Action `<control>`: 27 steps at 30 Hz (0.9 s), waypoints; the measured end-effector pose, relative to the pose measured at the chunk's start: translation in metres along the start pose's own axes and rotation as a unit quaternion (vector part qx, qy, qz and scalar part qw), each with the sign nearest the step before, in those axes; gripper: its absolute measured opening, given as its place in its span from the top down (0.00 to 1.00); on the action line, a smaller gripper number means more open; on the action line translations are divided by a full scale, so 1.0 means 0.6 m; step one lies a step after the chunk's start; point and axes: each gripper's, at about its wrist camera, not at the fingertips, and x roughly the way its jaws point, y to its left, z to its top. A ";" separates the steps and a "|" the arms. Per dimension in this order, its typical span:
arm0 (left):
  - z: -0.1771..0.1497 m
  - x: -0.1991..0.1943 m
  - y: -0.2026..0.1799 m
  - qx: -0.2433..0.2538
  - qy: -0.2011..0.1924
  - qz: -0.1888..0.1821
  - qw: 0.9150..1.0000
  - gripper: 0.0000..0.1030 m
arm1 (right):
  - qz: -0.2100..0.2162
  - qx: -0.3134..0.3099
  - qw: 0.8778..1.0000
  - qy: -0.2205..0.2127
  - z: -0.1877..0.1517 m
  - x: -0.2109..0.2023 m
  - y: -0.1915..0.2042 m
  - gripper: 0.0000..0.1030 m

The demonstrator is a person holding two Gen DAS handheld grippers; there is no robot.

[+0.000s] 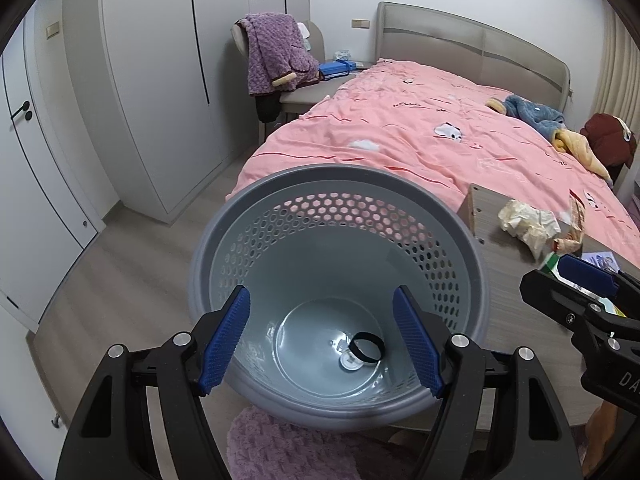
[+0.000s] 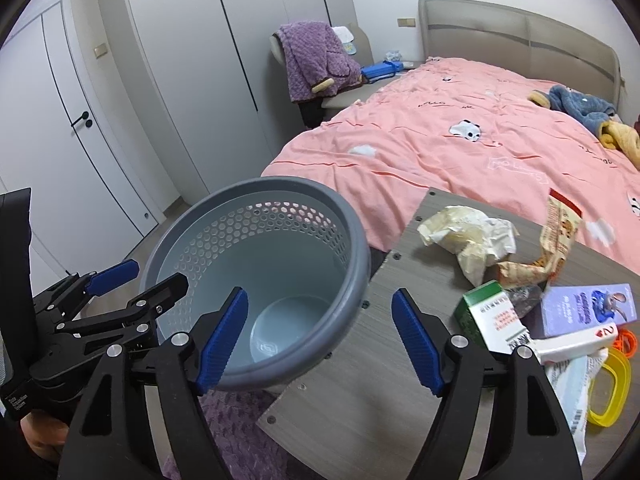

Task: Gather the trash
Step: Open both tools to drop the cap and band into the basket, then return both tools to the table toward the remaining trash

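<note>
i see the bed (image 1: 420, 128) first — a pink cover fills the far half of both views, with blue and yellow clothes (image 2: 580, 110) heaped near the headboard. a purple blanket (image 1: 274, 52) hangs over a chair beside it, in front of the white wardrobe (image 1: 160, 80).

closer in, the wood-grain tabletop (image 2: 360, 392) holds the trash, with the grey wastebasket (image 1: 336, 272) at its left edge, its upper wall perforated. at the bottom of the wastebasket lie a black ring (image 1: 367, 346) and a small round white piece, nothing else i can make out.

on the tabletop to the right: a crumpled cream wrapper (image 2: 468, 236), a torn snack packet (image 2: 548, 240) just beside it, a green and white box (image 2: 488, 316), a lilac box (image 2: 588, 308), a white carton strip (image 2: 576, 340) lying across a printed bag, a yellow ring (image 2: 610, 392) and an orange band at the far right edge.

my left gripper (image 1: 322, 344) hangs over the wastebasket mouth, jaws spread wide, nothing between the blue pads. my right gripper (image 2: 320, 340) sits wide apart too, one finger over the wastebasket rim and the other over bare tabletop — gripping nothing, and apart from the green and white box.
</note>
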 end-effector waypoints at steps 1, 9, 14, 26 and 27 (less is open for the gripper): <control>-0.001 -0.003 -0.006 0.003 -0.001 -0.002 1.000 0.31 | -0.003 0.003 1.000 -0.003 -0.004 -0.007 -0.005 0.26; -0.009 -0.027 -0.055 0.023 -0.008 -0.024 0.999 0.29 | -0.027 0.018 0.999 -0.023 -0.029 -0.055 -0.040 0.20; -0.023 -0.040 -0.096 0.043 -0.006 -0.045 0.998 0.29 | -0.050 0.041 0.997 -0.033 -0.053 -0.092 -0.082 0.20; -0.055 -0.059 -0.221 0.091 0.004 -0.100 0.991 0.29 | -0.129 0.107 0.984 -0.056 -0.125 -0.194 -0.204 0.14; -0.058 -0.059 -0.229 0.094 0.006 -0.102 0.990 0.29 | -0.134 0.112 0.983 -0.057 -0.130 -0.202 -0.214 0.13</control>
